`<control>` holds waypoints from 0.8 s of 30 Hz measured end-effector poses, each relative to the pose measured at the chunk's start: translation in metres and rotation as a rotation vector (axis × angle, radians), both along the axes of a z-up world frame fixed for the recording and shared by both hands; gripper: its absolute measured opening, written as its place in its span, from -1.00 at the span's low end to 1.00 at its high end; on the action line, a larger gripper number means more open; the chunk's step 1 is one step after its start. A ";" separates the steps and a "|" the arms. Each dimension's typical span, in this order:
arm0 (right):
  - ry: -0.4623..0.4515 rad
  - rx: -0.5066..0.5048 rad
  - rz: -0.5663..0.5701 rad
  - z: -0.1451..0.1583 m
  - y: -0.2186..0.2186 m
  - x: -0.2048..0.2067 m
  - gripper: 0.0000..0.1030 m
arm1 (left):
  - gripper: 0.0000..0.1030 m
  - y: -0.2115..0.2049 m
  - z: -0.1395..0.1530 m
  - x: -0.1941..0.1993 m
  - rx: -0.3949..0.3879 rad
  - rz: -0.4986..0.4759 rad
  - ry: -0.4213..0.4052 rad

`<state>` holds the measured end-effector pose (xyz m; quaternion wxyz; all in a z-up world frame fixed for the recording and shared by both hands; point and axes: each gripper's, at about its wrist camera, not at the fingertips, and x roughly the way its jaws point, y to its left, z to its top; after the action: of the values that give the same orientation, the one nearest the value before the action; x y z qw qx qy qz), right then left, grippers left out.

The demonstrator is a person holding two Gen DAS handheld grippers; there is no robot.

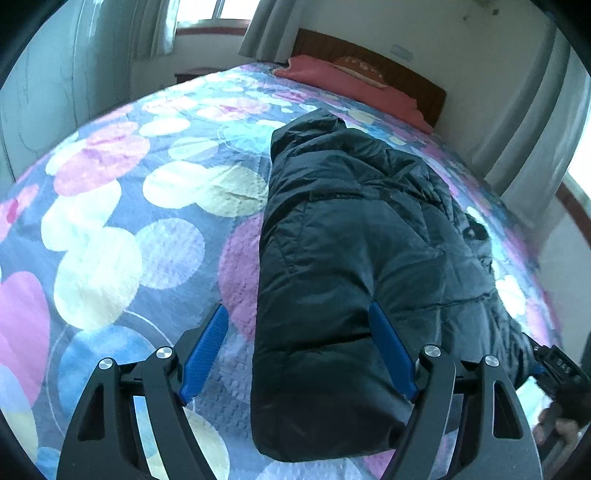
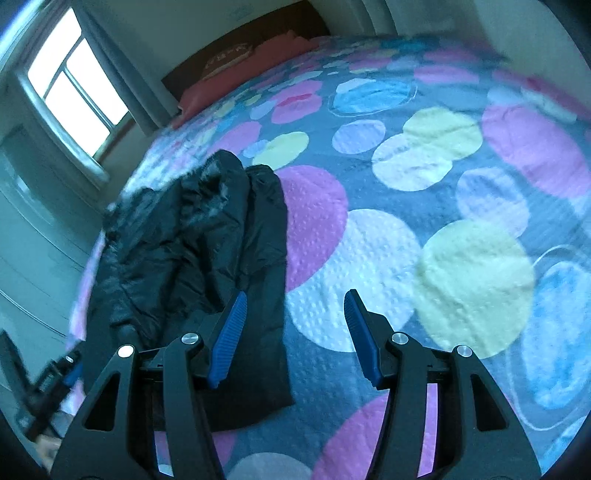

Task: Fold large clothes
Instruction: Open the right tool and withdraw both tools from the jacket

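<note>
Left gripper (image 1: 297,317), black-armed with ribbed blue pads, hangs over the near end of the bed with its jaws spread wide and nothing pinched between them. Its left pad stands over the quilted bedspread printed with big pink, cream and pale blue circles (image 1: 122,206); its right pad stands in front of the dark padded winter coat (image 1: 347,258), but whether that pad touches the cloth I cannot tell. In this view the coat lies as a long narrow bundle running from the near edge of the bed toward the headboard, right of the middle of the bedspread, its far end rounded like a hood. Beyond it, a pink pillow (image 1: 347,79) rests against the brown wooden headboard (image 1: 399,70), with pale curtains (image 1: 266,26) and a window behind. At the right edge of this view part of the other tool and a hand (image 1: 561,432) show.

Right gripper (image 2: 295,306), seen in its own slightly blurred camera, also stands with its jaws apart and empty, the bedspread (image 2: 406,184) showing between the two pads. The coat (image 2: 192,251) lies on the left of this view, with a fur-like trim near its far end; the gripper's left blue finger (image 2: 229,339) overlaps the coat's right edge, while the right finger is over bare bedspread. Further left is a bright window (image 2: 74,81), and the pink pillow (image 2: 258,55) sits at the top
</note>
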<state>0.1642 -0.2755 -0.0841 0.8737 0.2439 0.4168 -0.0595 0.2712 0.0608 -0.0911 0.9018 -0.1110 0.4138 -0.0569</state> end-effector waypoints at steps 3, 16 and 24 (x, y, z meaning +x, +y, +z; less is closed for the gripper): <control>0.008 -0.071 -0.002 0.000 0.008 0.001 0.06 | 0.50 -0.006 0.001 -0.001 0.046 0.003 -0.015; -0.025 -0.234 0.031 0.019 0.040 -0.026 0.26 | 0.50 -0.008 0.012 -0.042 0.105 0.013 -0.033; -0.072 -0.279 0.075 0.039 0.071 -0.048 0.38 | 0.61 -0.006 0.027 -0.075 0.151 0.050 -0.081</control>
<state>0.1157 -0.2049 -0.0448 0.9151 0.1064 0.3817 -0.0751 0.1966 0.0553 -0.0639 0.9247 -0.0505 0.3774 -0.0074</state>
